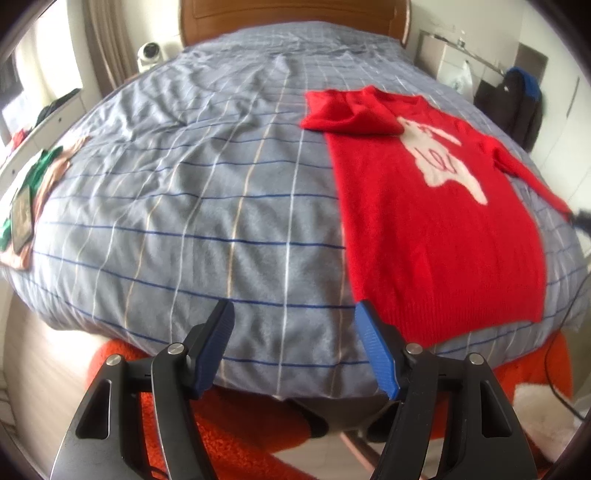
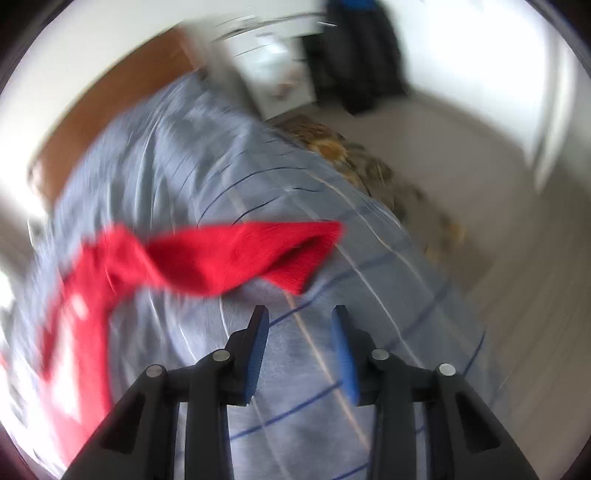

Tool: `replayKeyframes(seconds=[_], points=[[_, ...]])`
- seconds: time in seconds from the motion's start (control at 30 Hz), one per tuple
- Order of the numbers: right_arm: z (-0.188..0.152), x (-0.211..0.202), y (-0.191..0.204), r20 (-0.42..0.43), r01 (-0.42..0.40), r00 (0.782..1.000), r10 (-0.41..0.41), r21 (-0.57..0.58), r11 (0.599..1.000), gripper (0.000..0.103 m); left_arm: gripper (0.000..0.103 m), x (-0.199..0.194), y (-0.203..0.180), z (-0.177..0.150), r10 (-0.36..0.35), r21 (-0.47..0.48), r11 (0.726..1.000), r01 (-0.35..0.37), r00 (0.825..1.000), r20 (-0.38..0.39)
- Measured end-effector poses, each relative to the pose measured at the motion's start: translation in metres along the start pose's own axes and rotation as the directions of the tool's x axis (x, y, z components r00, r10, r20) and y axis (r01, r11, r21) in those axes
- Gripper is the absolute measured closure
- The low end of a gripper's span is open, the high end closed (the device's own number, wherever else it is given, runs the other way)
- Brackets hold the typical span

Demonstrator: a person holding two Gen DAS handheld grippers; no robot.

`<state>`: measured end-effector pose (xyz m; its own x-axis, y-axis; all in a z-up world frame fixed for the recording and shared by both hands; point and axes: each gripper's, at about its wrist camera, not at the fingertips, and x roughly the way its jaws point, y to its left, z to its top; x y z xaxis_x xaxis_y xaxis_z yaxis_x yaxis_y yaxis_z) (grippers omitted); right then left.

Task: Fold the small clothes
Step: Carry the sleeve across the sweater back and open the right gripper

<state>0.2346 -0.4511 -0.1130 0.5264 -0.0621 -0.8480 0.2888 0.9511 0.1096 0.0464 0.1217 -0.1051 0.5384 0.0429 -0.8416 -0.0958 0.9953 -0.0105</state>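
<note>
Bed (image 1: 221,184) open across the left and centre; red sweater (image 1: 436,221) covers the right side. Clothes pile (image 1: 33,192) sits at the far left edge; headboard (image 1: 295,14) closes the far end.

No word, brand name, number or sign can be read with any certainty in either view. The red sweater (image 1: 436,221) on the bed bears a white figure with a few red strokes across it that may be letters, perhaps a looping script, but the left wrist view is too soft to spell them out. The right wrist view is blurred throughout and shows no lettering.
</note>
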Motion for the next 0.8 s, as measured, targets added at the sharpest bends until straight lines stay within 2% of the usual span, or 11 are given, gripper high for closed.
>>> replayKeyframes(seconds=[0.07, 0.13, 0.2, 0.27, 0.33, 0.37, 0.43, 0.5, 0.6, 0.67, 0.8], points=[[0.014, 0.015, 0.028, -0.082, -0.09, 0.993, 0.081, -0.109, 0.99, 0.067, 0.033, 0.002, -0.003, -0.001, -0.003, 0.002, 1.0, 0.003, 1.0, -0.014], [0.031, 0.046, 0.045, -0.213, -0.196, 0.962, 0.171, -0.101, 0.975, 0.068, 0.033, 0.003, -0.007, 0.0, -0.01, -0.001, 1.0, 0.01, 1.0, -0.023], [0.05, 0.057, 0.047, -0.175, -0.228, 0.96, 0.216, -0.05, 0.972, 0.068, 0.033, -0.002, -0.009, 0.0, -0.005, 0.002, 1.0, 0.005, 1.0, -0.014], [0.076, 0.054, 0.035, 0.001, -0.305, 0.952, 0.306, 0.055, 0.951, 0.068, 0.033, -0.008, -0.01, -0.001, 0.006, 0.006, 1.0, -0.006, 1.0, -0.004], [0.09, 0.046, 0.011, 0.146, -0.319, 0.944, 0.295, 0.186, 0.929, 0.067, 0.033, -0.013, -0.007, -0.003, 0.015, 0.001, 1.0, -0.015, 1.0, 0.0], [0.094, 0.046, -0.002, 0.174, -0.32, 0.944, 0.282, 0.26, 0.911, 0.067, 0.033, -0.014, -0.006, -0.004, 0.019, -0.004, 1.0, -0.019, 1.0, 0.0], [0.094, 0.043, -0.016, 0.176, -0.308, 0.948, 0.264, 0.308, 0.9, 0.067, 0.033, -0.013, 0.0, -0.007, 0.027, -0.018, 0.999, -0.027, 1.0, -0.006], [0.086, 0.032, -0.021, 0.174, -0.284, 0.955, 0.242, 0.28, 0.917, 0.067, 0.032, -0.008, 0.003, -0.008, 0.026, -0.033, 0.999, -0.027, 0.999, -0.022], [0.053, 0.011, -0.034, 0.154, -0.213, 0.973, 0.174, 0.288, 0.934, 0.067, 0.033, 0.001, 0.003, -0.005, 0.011, -0.044, 0.999, -0.013, 0.999, -0.039], [0.031, 0.006, -0.052, 0.123, -0.194, 0.98, 0.159, 0.362, 0.912, 0.067, 0.033, 0.004, -0.002, -0.003, -0.006, -0.034, 0.999, 0.005, 0.999, -0.042], [0.008, 0.031, -0.066, 0.075, -0.242, 0.97, 0.233, 0.431, 0.869, 0.067, 0.033, 0.005, -0.018, 0.0, -0.026, 0.008, 1.0, 0.026, 0.999, -0.039]])
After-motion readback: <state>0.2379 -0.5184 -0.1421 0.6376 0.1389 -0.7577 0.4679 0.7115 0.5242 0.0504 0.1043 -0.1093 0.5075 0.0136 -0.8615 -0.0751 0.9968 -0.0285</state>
